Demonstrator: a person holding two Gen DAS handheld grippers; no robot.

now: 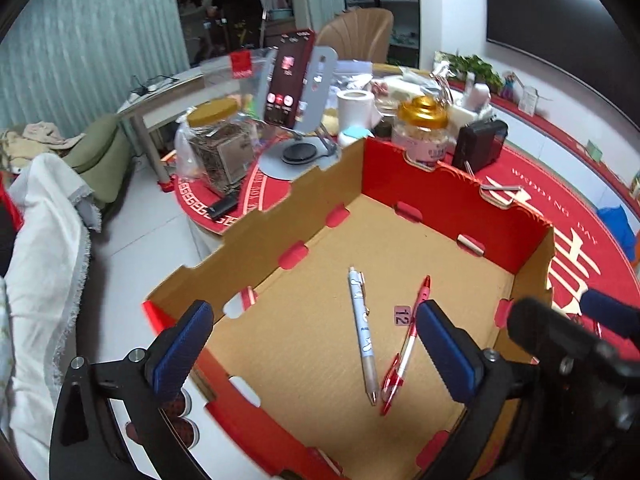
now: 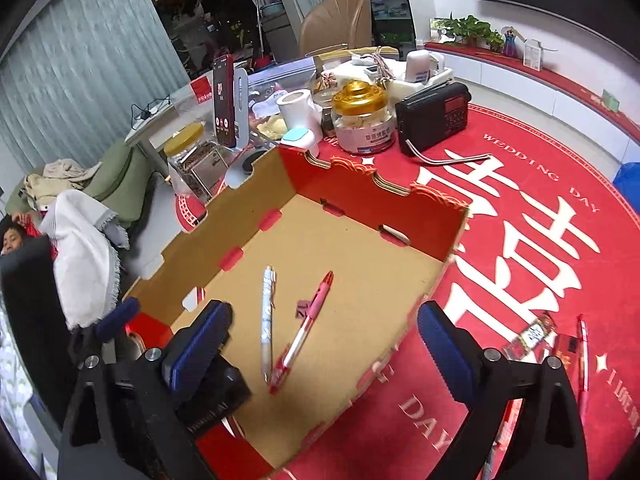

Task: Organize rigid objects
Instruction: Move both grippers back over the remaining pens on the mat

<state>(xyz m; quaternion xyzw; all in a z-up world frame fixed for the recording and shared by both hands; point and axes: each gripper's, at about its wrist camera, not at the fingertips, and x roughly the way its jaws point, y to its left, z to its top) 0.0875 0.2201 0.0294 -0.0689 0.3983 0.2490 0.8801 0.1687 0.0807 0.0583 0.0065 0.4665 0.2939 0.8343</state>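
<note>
Gaping wide, empty: left tool [image 1: 308, 350], right tool [image 2: 324, 350]; red pen [image 1: 404, 354] partly hidden.

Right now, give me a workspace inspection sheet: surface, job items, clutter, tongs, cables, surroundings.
Surface: round table under a red cloth with white lettering.
Job's things: open cardboard box holds a white pen and a red pen lying side by side, plus a small pink tag. Another red pen and a wrapped packet lie on the cloth to the box's right.
Clutter: gold-lidded jar, yellow-lidded jar, black radio, paper roll, phone on a stand.
Tongs: left tongs open, empty, over the box; right tongs open, empty.
Cables: one on the side table.
Surroundings: curtain, tan chair, plants.
</note>
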